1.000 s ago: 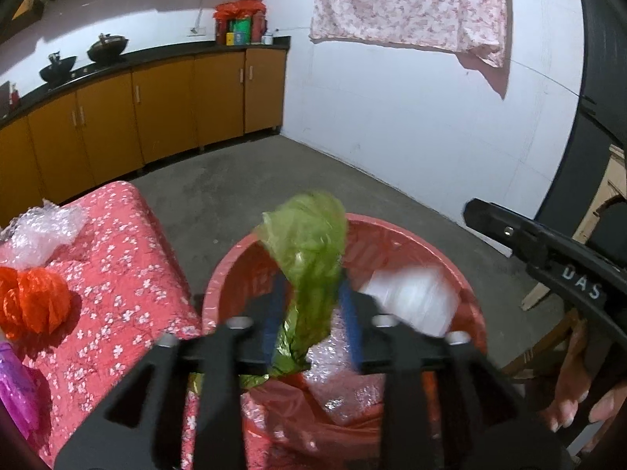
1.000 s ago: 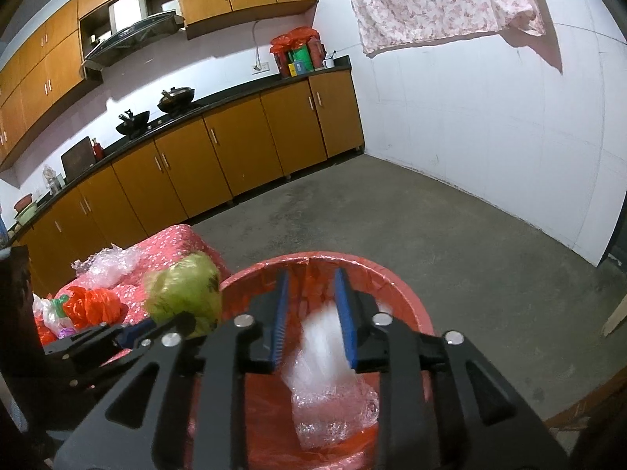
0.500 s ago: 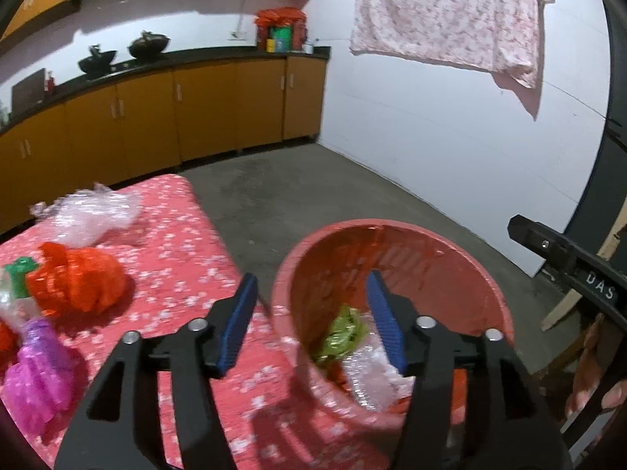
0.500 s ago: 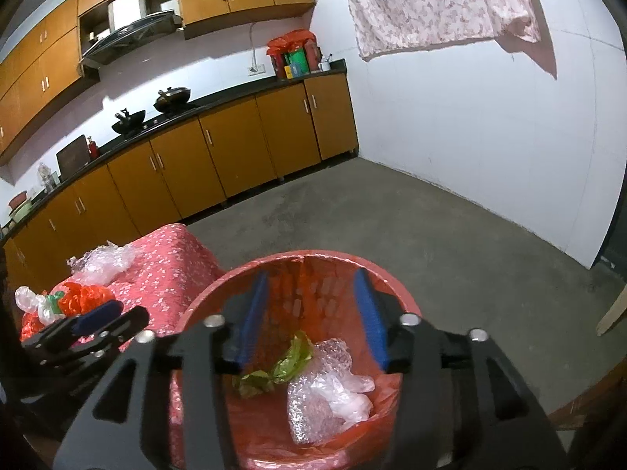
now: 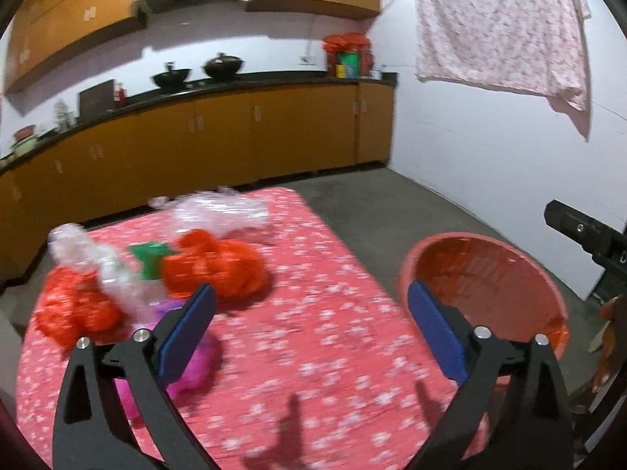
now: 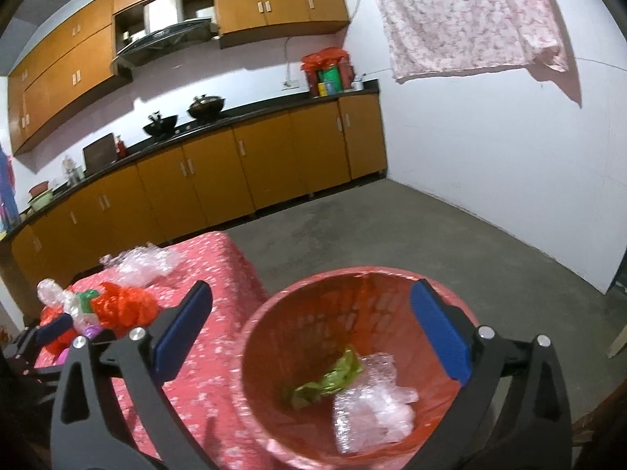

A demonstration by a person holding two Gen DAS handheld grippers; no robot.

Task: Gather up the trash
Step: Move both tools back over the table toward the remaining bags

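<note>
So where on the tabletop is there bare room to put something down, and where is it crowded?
Bare cloth: the near stretch of the table and the strip toward the red bin. Crowded: the far left, where the orange bag, clear plastic and pink bag bunch together.

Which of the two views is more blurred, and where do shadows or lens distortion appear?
Left wrist view: clearly more blurred, the orange bag and clear plastic on the table smeared; two finger shadows fall on the cloth. Right wrist view: sharper, the bin and its green wrapper readable. Both: fisheye bends the counter, corners dark.
</note>
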